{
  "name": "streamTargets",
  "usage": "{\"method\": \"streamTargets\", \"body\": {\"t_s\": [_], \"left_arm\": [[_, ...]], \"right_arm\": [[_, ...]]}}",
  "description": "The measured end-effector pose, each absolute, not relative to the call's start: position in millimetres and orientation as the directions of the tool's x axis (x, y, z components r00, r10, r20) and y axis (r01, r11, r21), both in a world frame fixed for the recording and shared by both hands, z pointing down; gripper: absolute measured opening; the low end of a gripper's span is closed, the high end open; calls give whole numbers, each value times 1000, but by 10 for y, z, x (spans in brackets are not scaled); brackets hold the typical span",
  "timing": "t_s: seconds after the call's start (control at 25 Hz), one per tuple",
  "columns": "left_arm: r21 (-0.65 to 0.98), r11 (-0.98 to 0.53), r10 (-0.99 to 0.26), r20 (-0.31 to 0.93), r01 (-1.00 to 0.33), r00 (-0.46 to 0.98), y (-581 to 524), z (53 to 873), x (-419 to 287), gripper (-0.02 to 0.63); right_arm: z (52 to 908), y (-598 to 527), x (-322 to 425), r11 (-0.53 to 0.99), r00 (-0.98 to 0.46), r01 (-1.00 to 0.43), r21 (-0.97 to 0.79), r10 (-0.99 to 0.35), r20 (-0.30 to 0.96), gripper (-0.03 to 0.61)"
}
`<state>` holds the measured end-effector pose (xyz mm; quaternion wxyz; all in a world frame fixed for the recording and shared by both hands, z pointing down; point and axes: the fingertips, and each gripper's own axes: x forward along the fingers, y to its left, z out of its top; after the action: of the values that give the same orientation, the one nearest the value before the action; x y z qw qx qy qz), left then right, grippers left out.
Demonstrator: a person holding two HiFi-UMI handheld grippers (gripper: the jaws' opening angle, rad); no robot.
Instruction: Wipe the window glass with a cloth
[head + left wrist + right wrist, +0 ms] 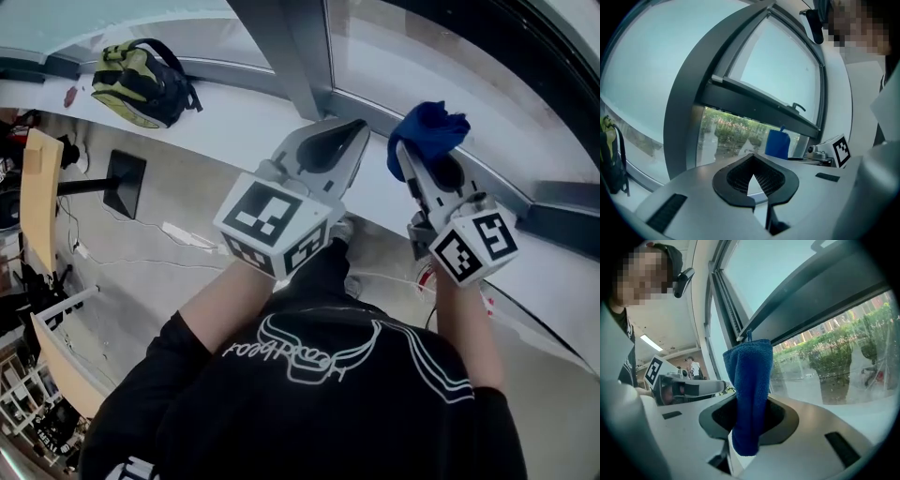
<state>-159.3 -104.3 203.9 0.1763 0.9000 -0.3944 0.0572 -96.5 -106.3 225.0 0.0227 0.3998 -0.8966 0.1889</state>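
Note:
A blue cloth (431,127) is bunched at the tip of my right gripper (433,167), which is shut on it just in front of the window glass (441,56). In the right gripper view the cloth (750,390) stands up out of the jaws and hangs over them, with the glass (834,362) close behind. My left gripper (352,133) is held beside it on the left, shut and empty, pointing at the lower pane (731,133). From the left gripper view the cloth (778,143) and the right gripper (830,153) appear to the right.
A dark window frame post (291,52) rises between two panes above the white sill (234,108). A green and black backpack (141,82) lies on the sill at the left. Below are a black stand base (124,183), a power strip (187,234) and wooden furniture (37,192).

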Motion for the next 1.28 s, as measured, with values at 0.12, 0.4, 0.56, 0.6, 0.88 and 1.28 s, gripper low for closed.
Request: {"method": "streamTargets", "body": {"t_s": [0.12,0.4,0.56,0.6,0.88,1.28], "left_arm": [[265,-610,-708,240,-747,664,-1237,2056,-1776,3],[261,-572,-746,230,-778,625,-1558,2143,-2102,3],[259,-558,-759,226,-788,611,-1662,2158,-2254,3],[264,-551,-762,227,-791,607,-1674,2180,-2295,3],[288,-538,-764,232,-793,602,-1712,2331,-2484,3],[320,-524,-767,226,-789,601,-1794,2418,-2620,3]], "right_arm": [[2261,-1402,-1182,627,-682,-727,-279,-707,188,94],[2423,-2142,-1624,628,-656,-754,-192,-729,196,94],[2414,-2460,-1822,625,-643,-766,-151,-745,178,94],[2410,-2522,-1863,621,-638,-770,-145,-750,172,94],[2424,-2918,-2070,568,-582,-813,-125,-798,158,94],[2367,-3112,-2167,512,-518,-855,-80,-845,131,94]]}}
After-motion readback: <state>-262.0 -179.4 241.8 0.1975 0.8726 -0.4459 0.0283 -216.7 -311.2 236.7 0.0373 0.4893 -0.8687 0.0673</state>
